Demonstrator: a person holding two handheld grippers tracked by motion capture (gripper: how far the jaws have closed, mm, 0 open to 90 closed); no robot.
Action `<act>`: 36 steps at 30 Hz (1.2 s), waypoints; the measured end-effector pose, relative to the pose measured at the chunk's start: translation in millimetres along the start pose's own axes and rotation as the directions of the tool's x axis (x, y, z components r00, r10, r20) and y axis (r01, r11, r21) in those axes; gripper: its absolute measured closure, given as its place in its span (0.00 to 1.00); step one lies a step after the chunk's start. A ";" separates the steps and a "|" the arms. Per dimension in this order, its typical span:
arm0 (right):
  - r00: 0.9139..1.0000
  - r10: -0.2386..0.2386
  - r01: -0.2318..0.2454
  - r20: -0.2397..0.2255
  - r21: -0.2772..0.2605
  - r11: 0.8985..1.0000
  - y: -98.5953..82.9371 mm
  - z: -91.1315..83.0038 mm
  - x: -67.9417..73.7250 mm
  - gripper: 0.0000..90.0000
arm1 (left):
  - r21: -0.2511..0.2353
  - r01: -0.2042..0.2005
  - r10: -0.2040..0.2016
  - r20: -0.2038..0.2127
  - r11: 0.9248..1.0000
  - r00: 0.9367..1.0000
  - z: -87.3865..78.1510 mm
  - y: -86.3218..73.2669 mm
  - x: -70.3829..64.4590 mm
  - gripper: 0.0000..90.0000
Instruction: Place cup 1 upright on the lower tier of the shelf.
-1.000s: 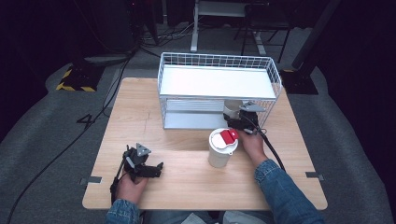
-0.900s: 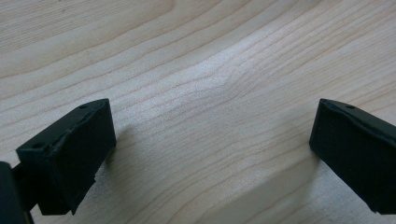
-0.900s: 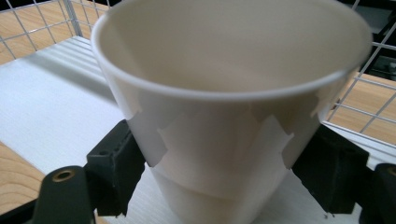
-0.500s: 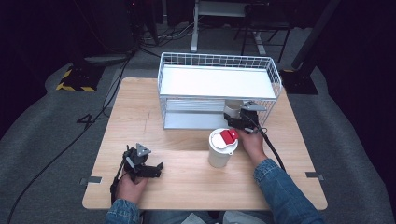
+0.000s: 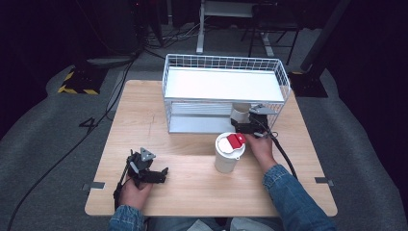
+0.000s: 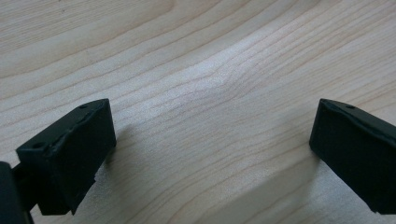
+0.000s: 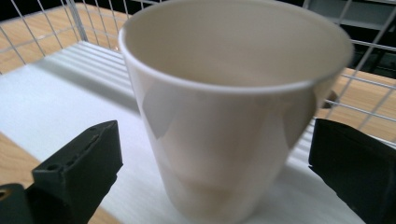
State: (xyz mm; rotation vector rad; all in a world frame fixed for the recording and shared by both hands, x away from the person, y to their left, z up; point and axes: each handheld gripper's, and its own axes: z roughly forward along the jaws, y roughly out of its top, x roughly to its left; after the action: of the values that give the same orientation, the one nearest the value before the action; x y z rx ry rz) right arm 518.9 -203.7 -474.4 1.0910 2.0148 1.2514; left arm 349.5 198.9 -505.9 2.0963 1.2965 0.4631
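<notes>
On the wooden bench (image 5: 192,159), the upright cup (image 7: 229,107) on the wire rack's (image 5: 284,82) lower shelf stands between the right gripper's (image 5: 243,126) open fingers (image 7: 79,163), while the left gripper (image 5: 159,174) rests open, well apart.

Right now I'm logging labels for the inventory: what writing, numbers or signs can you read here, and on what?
"4": dark mark on the grey floor, left of the table.
Yellow-and-black hazard stripes, no words: on the dark block on the floor.
Cream cup, white lidded cup, wire rack: no print readable.

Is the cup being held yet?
No. The right hand-held gripper is open around the cup, jaws apart from its sides. Nothing is held.
</notes>
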 end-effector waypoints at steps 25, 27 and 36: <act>0.998 -0.055 0.057 -0.023 0.050 0.997 2.7 -73.5 -7.0 0.04 | -0.002 -0.002 0.002 0.002 1.000 1.000 1.6 1.8 0.5 0.01; 0.998 -0.060 0.062 -0.037 0.054 0.997 2.0 -81.3 -5.9 0.04 | -0.002 -0.003 0.003 0.001 1.000 1.000 1.6 1.9 0.5 0.01; 0.994 -0.054 0.061 -0.096 0.072 0.996 -9.7 -125.9 5.6 0.06 | -0.001 -0.002 0.002 0.003 1.000 1.000 1.6 1.9 0.6 0.01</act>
State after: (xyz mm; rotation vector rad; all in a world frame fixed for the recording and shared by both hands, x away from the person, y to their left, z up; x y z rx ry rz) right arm 416.2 -261.4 -428.5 1.0181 2.1636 1.2276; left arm 352.1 198.3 -505.9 2.0969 1.2921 0.4616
